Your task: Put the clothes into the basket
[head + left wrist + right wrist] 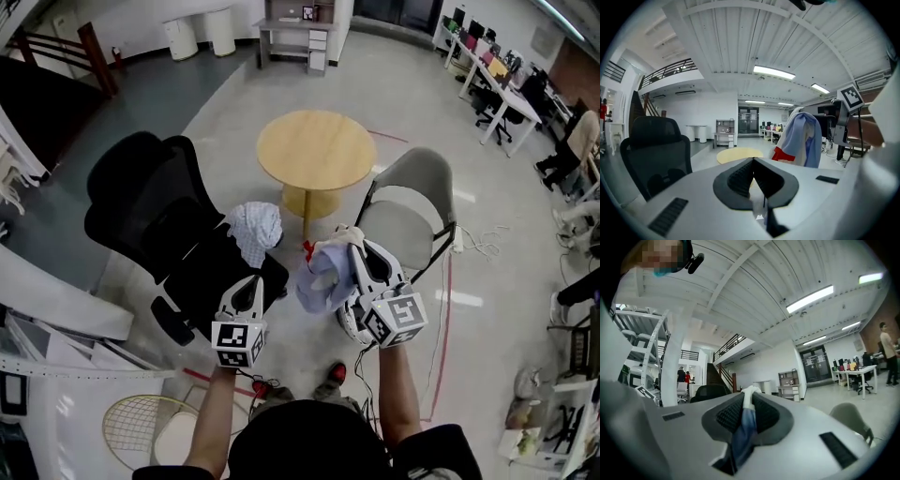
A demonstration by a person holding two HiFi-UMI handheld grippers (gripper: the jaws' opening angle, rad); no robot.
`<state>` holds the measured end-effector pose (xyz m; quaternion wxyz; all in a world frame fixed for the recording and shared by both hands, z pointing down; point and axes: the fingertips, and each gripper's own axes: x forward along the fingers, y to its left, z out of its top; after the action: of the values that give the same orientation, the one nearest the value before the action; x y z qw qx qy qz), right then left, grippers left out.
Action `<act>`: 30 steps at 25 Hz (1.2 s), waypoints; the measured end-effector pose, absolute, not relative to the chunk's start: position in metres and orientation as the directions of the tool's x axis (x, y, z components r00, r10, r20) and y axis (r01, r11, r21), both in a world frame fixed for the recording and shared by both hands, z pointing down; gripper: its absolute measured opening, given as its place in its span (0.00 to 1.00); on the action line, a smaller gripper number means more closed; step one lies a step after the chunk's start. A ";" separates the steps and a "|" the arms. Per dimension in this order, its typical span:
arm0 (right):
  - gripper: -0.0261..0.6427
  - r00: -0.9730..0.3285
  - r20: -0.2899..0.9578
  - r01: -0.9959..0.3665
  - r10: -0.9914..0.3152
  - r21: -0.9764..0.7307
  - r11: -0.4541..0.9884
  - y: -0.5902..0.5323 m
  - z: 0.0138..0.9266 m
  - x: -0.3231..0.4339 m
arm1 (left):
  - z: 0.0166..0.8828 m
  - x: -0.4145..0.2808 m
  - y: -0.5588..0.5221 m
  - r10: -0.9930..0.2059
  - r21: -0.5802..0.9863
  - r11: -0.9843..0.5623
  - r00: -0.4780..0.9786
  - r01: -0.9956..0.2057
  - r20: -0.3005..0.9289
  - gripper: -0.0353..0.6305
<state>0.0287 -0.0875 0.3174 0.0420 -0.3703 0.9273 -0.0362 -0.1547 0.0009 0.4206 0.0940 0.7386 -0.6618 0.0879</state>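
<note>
Blue-and-white garment (319,277) hangs pinched between the jaws of the right tongs (351,236).

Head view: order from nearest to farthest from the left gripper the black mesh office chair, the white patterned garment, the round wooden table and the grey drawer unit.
From the left gripper:
1. Black mesh office chair, just below it.
2. White patterned garment, ahead on the seat.
3. Round wooden table, farther ahead, rightward.
4. Grey drawer unit, by the far wall.
</note>
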 end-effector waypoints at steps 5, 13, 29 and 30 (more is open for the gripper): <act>0.13 -0.672 -0.056 -0.732 -0.738 -0.097 0.674 -0.109 0.314 0.089 | 0.421 -0.103 -0.029 -0.953 0.025 -0.160 0.161 -0.987 0.257 0.06; 0.13 -0.616 -0.050 -0.781 -0.787 -0.092 0.617 -0.131 0.320 0.181 | 0.426 -0.013 -0.066 -0.937 0.022 -0.247 0.245 -0.969 0.249 0.06; 0.13 -0.519 0.073 -0.850 -0.852 -0.150 0.505 -0.147 0.403 0.300 | 0.467 0.101 -0.103 -0.883 0.037 -0.358 0.351 -0.933 0.311 0.06; 0.13 -0.516 0.089 -0.852 -0.852 -0.156 0.500 -0.148 0.412 0.302 | 0.470 0.103 -0.103 -0.880 0.038 -0.360 0.353 -0.932 0.318 0.06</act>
<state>0.3022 -0.1479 0.4122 0.0000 -0.4919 0.8660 -0.0901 0.1027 -0.1031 0.4703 0.1067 0.8155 -0.5555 0.1223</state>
